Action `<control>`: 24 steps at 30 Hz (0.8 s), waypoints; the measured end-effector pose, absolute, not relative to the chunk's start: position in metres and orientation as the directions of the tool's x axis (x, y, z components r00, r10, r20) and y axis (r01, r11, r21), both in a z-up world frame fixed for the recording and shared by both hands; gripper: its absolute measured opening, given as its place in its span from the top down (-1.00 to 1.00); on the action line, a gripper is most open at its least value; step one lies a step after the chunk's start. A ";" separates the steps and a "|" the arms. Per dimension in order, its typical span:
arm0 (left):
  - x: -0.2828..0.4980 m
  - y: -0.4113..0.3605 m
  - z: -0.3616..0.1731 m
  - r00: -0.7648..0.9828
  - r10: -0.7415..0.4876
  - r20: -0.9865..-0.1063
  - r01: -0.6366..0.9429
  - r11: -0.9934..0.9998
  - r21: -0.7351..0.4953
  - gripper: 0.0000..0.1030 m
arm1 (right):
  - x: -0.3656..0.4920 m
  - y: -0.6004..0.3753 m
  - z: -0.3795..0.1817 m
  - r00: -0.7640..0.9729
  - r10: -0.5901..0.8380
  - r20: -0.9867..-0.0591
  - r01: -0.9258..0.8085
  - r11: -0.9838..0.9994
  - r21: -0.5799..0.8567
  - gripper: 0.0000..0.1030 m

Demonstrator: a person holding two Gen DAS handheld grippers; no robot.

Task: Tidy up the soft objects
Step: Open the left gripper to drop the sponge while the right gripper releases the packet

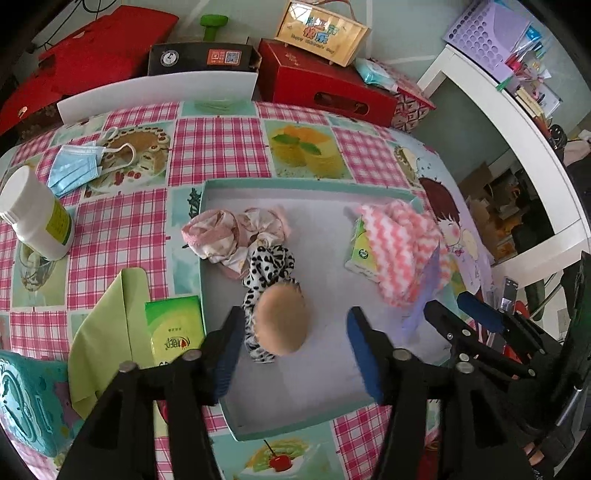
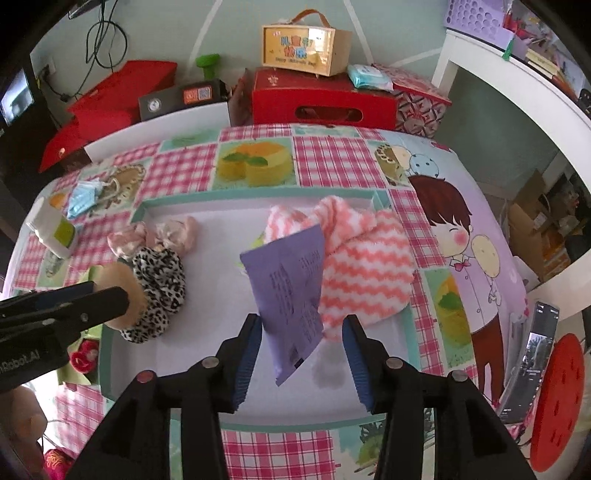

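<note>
A table under a pink-check cloth (image 1: 218,147) printed with cakes fills both views, red boxes stacked behind it and a shallow teal-rimmed tray (image 1: 306,182) at centre.

Left wrist view: the left gripper (image 1: 291,339) points steeply down over the tray, jaws apart, a tan puff (image 1: 282,319) between the blue pads with a gap on its right side. The puff lies on a leopard-print scrunchie (image 1: 267,271); a pink scrunchie (image 1: 229,236) sits just above it. At right centre a pink zigzag cloth (image 1: 402,247) drapes over a green tissue pack (image 1: 360,251). Outside the tray, lower left, another green pack (image 1: 175,325) bears writing too blurred to read. The yellow box (image 1: 319,31) at the top reads "Happy Children's Day".

Right wrist view: the right gripper (image 2: 301,354) tilts down, jaws open; a purple packet (image 2: 291,291) hangs between them, its lower end blurred, contact with the pads unclear, small print unreadable. The zigzag cloth lies just right of it. At left edge, the left gripper's body shows "nRobot.AI".
</note>
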State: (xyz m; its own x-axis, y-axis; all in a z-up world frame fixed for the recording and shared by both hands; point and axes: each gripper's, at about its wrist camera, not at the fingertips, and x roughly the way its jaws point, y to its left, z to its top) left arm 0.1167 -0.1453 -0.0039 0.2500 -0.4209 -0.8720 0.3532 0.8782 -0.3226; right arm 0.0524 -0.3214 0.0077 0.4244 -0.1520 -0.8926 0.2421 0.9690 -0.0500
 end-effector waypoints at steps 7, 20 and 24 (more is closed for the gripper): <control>0.117 -0.146 0.000 0.261 -0.442 -0.859 0.361 0.869 -0.338 -0.55 | 0.052 -0.323 0.011 0.437 -0.147 -0.887 0.248 0.968 -0.038 -0.23; 0.127 -0.128 -0.005 0.338 -0.292 -0.895 0.285 0.938 -0.198 -0.74 | 0.056 -0.322 0.001 0.410 -0.153 -0.899 0.245 0.968 -0.053 -0.53; 0.130 -0.123 -0.005 0.339 -0.300 -0.892 0.272 0.939 -0.212 -0.74 | 0.057 -0.320 0.004 0.437 -0.148 -0.887 0.247 0.968 -0.040 -0.92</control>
State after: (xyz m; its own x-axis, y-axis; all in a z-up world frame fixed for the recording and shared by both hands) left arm 0.1297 -0.1228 -0.0053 0.3391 -0.3000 -0.8916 0.2723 0.9385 -0.2122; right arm 0.0566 -0.3202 0.0036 0.4370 -0.1485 -0.8871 0.2468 0.9682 -0.0405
